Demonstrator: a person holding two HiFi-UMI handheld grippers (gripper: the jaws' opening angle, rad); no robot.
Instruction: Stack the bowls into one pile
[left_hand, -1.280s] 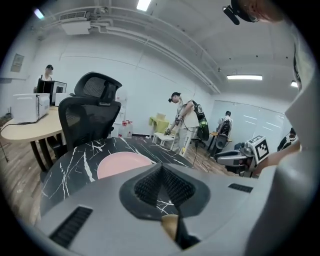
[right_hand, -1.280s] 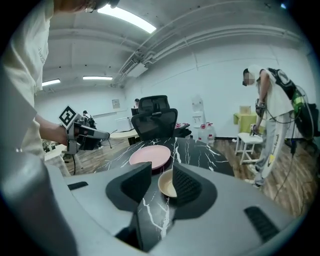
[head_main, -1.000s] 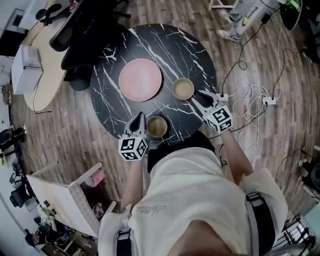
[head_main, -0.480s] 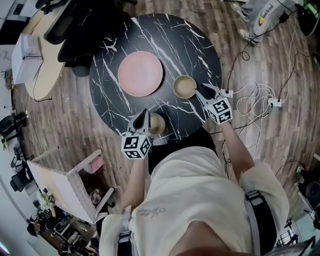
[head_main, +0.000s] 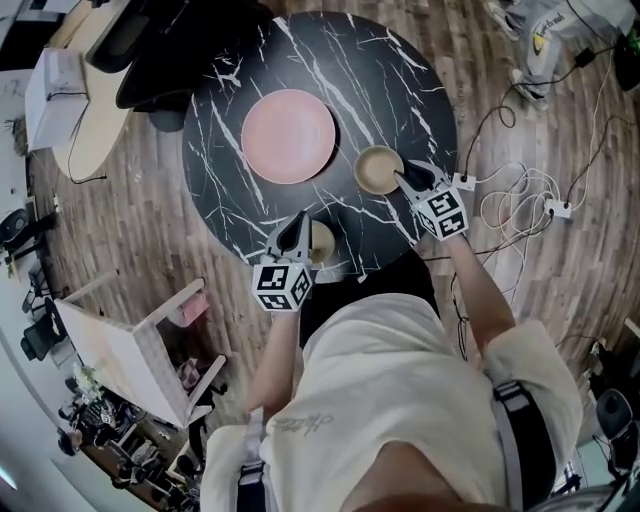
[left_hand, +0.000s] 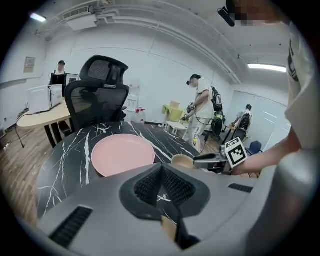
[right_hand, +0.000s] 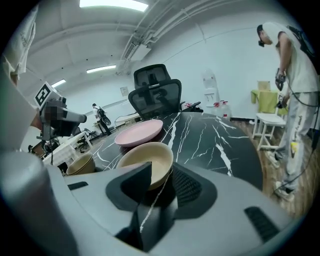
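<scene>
The right gripper holds its jaws apart, the near rim of a round beige bowl between them. A flat pink plate lies beyond.

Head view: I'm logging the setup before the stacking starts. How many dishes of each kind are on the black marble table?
Tan bowls: 2
Pink plate: 1
Total: 3 dishes
</scene>
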